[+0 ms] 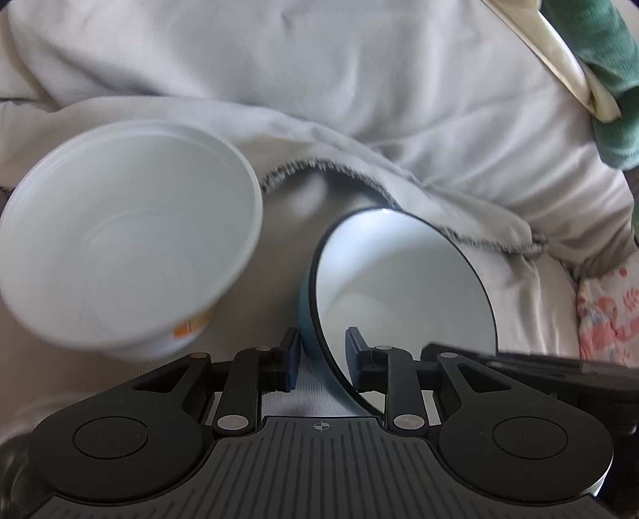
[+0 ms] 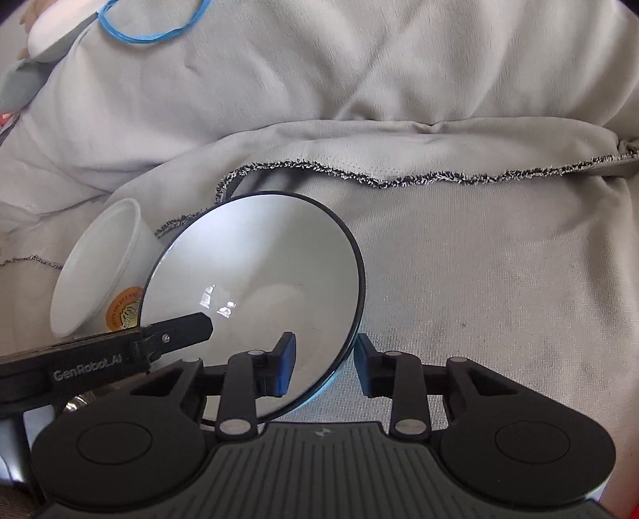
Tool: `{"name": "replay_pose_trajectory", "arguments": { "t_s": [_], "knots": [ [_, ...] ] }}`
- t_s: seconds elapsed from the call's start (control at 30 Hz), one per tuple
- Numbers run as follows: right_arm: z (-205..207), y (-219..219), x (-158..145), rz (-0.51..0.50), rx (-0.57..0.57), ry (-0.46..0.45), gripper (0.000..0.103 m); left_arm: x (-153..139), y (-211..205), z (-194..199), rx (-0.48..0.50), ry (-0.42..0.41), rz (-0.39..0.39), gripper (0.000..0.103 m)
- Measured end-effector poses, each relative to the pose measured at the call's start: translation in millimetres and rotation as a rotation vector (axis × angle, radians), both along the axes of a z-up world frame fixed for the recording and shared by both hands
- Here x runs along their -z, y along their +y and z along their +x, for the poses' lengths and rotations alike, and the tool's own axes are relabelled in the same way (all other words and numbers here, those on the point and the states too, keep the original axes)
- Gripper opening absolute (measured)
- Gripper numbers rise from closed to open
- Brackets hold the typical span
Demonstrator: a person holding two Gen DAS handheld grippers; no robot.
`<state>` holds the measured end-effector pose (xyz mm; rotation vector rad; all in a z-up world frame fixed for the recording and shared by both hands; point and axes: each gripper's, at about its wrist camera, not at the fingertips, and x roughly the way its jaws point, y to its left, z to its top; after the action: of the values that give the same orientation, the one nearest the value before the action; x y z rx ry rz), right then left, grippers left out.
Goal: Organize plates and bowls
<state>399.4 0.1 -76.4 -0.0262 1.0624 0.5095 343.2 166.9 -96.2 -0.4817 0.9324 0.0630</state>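
Observation:
A blue bowl (image 1: 403, 287) with a white inside and a dark rim is tilted on its side on grey fabric. In the left wrist view its near rim passes between the fingers of my left gripper (image 1: 323, 355), whose pads stand slightly off the wall, so it is open. In the right wrist view my right gripper (image 2: 323, 359) is shut on the rim of the same blue bowl (image 2: 255, 259), one pad inside and one outside. A white plastic bowl (image 1: 120, 223) with an orange label lies tilted just left of it, also visible as the white bowl (image 2: 96, 271).
Crumpled grey blanket (image 2: 439, 131) with a frayed dark hem (image 2: 399, 181) covers the surface. A blue loop (image 2: 151, 28) lies at the far left. Green cloth (image 1: 599, 72) and floral fabric (image 1: 607, 311) sit at the right.

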Motion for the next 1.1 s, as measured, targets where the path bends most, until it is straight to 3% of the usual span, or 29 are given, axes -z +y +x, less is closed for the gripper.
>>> {"name": "replay_pose_trajectory", "arguments": {
  "t_s": [0.17, 0.4, 0.6, 0.8, 0.97, 1.1],
  "knots": [
    [-17, -17, -11, -0.027, -0.036, -0.024, 0.031, 0, -16, -20, 0.079, 0.047, -0.053, 0.034],
    [-13, -35, -6, 0.001, -0.021, 0.018, 0.031, 6, -22, 1, 0.088, 0.044, 0.001, 0.027],
    [8, -28, 18, 0.041, 0.027, 0.11, 0.032, 20, -31, 23, 0.12, 0.078, 0.068, 0.027],
    [3, -31, 17, 0.062, 0.037, 0.102, 0.032, 14, -35, 18, 0.117, 0.051, 0.091, 0.027],
    [-12, -43, -6, 0.09, 0.058, 0.061, 0.032, -19, -42, -4, 0.129, -0.035, 0.065, 0.028],
    [-46, -56, -50, 0.106, 0.038, -0.051, 0.032, -62, -56, -44, 0.162, -0.138, 0.064, 0.027]
  ]
}}
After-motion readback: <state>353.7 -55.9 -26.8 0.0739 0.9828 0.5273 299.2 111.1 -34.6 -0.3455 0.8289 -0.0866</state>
